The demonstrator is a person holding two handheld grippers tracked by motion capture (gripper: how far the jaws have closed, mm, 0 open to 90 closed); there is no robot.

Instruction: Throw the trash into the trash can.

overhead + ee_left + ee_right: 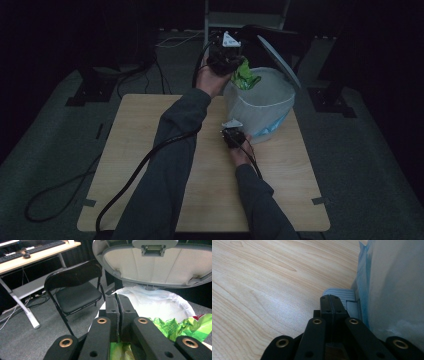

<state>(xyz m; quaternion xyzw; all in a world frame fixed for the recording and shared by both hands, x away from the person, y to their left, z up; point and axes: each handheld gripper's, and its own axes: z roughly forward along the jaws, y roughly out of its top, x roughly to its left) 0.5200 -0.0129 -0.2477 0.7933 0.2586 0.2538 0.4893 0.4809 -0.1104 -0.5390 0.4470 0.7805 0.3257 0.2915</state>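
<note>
the wooden bench (150, 150) carries a white pedal bin (260, 107) lined with a pale bag, its lid (160, 262) swung up. the high view shows the left tongs (235, 65) raised at the bin's far rim with a green snack wrapper (246, 76) hanging over the opening; the left gripper view shows what that one hides, the jaws pressed together on the wrapper (175, 326), plus a black folding chair (75, 290) on the floor beyond. the right tongs (331, 300) sit low beside the bin, jaws together, tips at its grey pedal (347, 296).
</note>
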